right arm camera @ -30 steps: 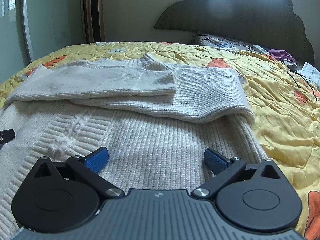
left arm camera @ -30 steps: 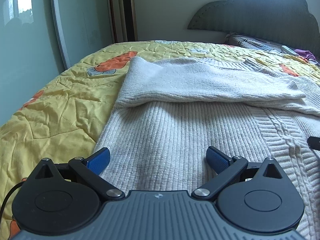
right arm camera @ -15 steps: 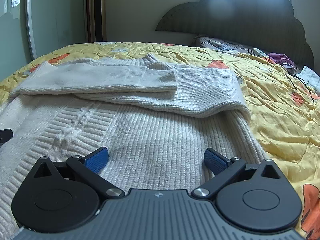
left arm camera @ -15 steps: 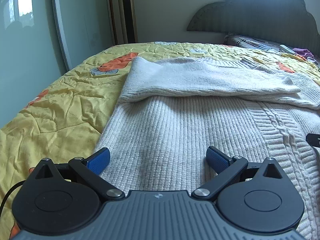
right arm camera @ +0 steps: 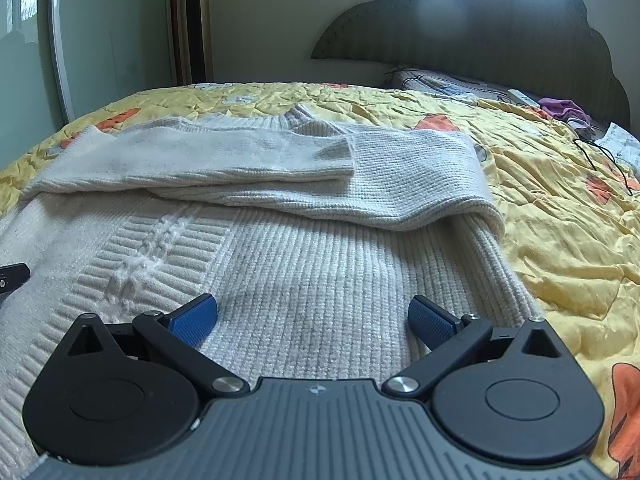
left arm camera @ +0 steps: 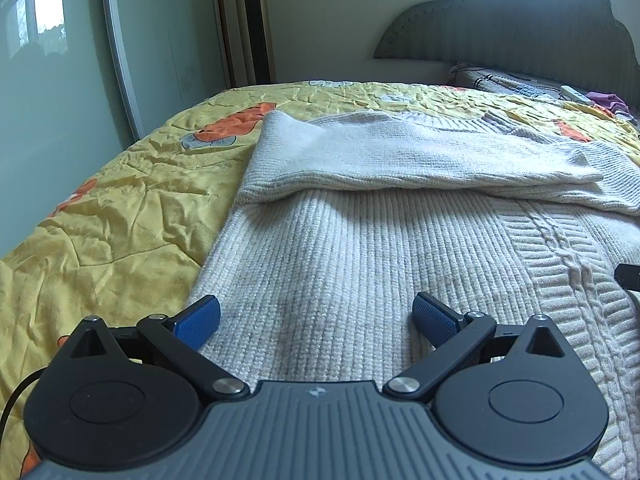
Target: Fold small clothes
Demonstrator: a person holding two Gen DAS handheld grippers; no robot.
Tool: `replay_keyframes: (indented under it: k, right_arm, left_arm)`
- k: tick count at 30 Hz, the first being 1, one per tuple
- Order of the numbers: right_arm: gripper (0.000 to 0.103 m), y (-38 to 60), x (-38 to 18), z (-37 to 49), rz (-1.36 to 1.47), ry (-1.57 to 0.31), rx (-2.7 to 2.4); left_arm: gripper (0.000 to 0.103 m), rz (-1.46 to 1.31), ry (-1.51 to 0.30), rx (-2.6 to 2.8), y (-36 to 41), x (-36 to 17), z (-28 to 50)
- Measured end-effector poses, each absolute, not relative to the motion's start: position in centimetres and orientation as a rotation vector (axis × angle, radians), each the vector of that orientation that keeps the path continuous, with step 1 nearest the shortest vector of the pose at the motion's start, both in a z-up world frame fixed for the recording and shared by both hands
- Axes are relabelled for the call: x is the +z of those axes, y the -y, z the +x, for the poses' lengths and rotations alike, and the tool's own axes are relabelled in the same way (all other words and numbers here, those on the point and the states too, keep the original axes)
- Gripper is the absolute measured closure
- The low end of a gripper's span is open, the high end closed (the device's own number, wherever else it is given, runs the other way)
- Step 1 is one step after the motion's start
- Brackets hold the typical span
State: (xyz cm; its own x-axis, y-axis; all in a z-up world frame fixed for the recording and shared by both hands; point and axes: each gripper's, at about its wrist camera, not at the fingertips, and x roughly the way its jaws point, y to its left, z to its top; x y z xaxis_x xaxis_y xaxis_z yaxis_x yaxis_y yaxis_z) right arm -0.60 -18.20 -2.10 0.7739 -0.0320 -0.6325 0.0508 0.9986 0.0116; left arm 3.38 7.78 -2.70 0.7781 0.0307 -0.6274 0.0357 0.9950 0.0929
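Jaws spread wide over sweater point(left arm camera: 360, 264)

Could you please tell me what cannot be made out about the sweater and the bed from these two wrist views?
- Cream knitted sweater: its near hem is hidden behind the left claw body in the left wrist view, and behind the right claw body in the right wrist view.
- Small white object on the pillow: too small to identify.
- Yellow quilt: cut off at the frame's edge.
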Motion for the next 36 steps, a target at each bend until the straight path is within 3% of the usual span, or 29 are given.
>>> replay_keyframes:
  k: [36]
  right_arm:
    - [0.0,18.3,-2.03,-0.67,0.04,-0.681,-0.043]
  left_arm:
    - [0.0,0.1,-0.678,-0.004,-7.78,-2.71,3.33]
